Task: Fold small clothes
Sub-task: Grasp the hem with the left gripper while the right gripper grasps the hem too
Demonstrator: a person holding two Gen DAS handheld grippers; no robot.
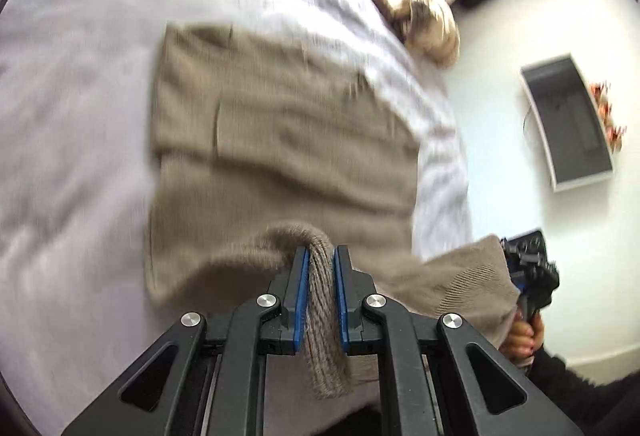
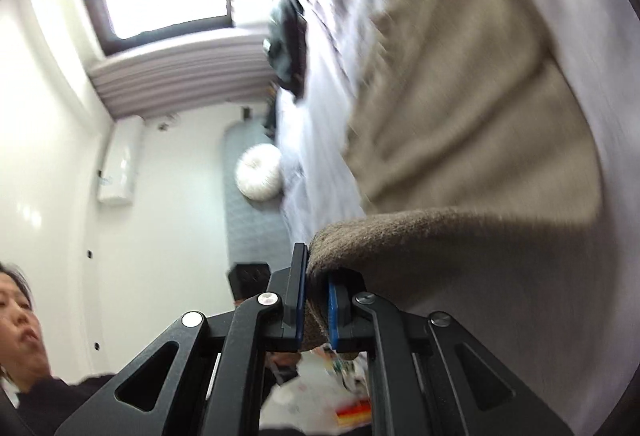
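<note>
Midway: my left claw (image 1: 321, 268) and right claw (image 2: 316, 288) each clamp the sweater's (image 1: 280, 131) near hem, lifted at six o'clock; its body lies on the bed (image 1: 72, 75), fold unfinished.

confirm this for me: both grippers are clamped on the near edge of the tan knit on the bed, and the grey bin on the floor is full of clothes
Not quite. The left gripper and right gripper do clamp the tan knit on the bed, but the grey bin looks empty, as the left wrist view shows.
</note>
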